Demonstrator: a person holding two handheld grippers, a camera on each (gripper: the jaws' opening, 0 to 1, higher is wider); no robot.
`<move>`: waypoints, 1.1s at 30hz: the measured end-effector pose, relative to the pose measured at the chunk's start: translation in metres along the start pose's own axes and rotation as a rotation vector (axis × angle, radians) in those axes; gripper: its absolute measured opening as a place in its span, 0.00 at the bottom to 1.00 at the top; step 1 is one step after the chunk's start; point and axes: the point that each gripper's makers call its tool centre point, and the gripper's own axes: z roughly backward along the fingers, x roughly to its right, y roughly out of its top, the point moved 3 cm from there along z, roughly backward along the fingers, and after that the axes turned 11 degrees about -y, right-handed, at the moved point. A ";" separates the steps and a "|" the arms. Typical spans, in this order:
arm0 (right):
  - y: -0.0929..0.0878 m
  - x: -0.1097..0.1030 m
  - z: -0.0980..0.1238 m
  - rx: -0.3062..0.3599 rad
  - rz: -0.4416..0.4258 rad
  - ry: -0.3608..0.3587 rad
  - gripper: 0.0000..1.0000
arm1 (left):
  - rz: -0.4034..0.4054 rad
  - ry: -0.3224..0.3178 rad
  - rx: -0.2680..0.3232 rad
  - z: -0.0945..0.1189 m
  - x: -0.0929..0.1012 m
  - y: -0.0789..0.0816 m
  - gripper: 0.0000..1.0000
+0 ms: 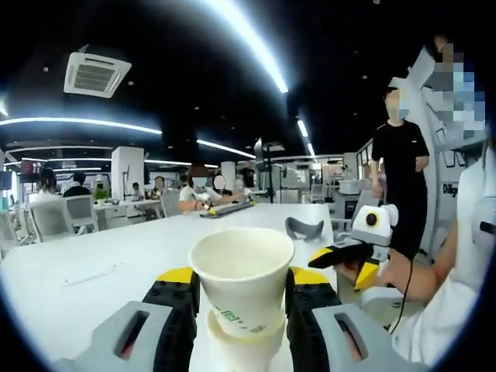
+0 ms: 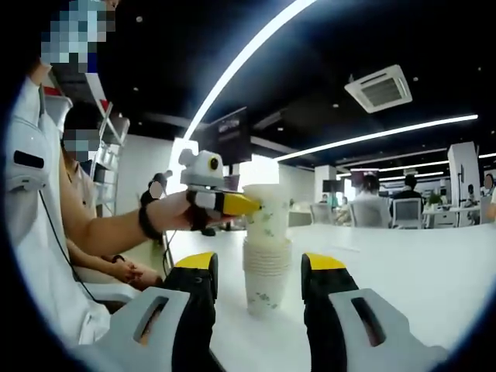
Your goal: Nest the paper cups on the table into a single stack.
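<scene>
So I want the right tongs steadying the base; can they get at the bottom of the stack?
Probably yes: the cup stack stands between the open right tongs, its lower cups bare, while the left tongs grip only the top cup.

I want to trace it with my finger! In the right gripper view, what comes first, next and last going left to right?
Person's white sleeve → left gripper with yellow-tipped black jaws → tall stack of white paper cups with green print → bare white table.
</scene>
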 end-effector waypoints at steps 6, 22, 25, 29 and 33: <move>-0.001 0.000 -0.001 -0.003 -0.001 -0.001 0.45 | 0.007 0.001 -0.007 -0.003 0.001 -0.010 0.47; -0.004 0.000 -0.001 -0.006 -0.005 -0.002 0.45 | -0.016 0.004 -0.051 -0.006 0.009 -0.024 0.62; -0.005 0.000 -0.001 -0.008 -0.004 -0.002 0.45 | -0.010 0.012 -0.050 -0.004 0.009 -0.026 0.62; -0.005 -0.001 -0.001 -0.007 -0.003 -0.001 0.45 | 0.031 0.028 -0.026 0.000 0.004 -0.029 0.61; -0.005 0.000 -0.001 -0.009 -0.003 -0.004 0.45 | 0.084 0.026 -0.006 0.001 0.001 -0.034 0.59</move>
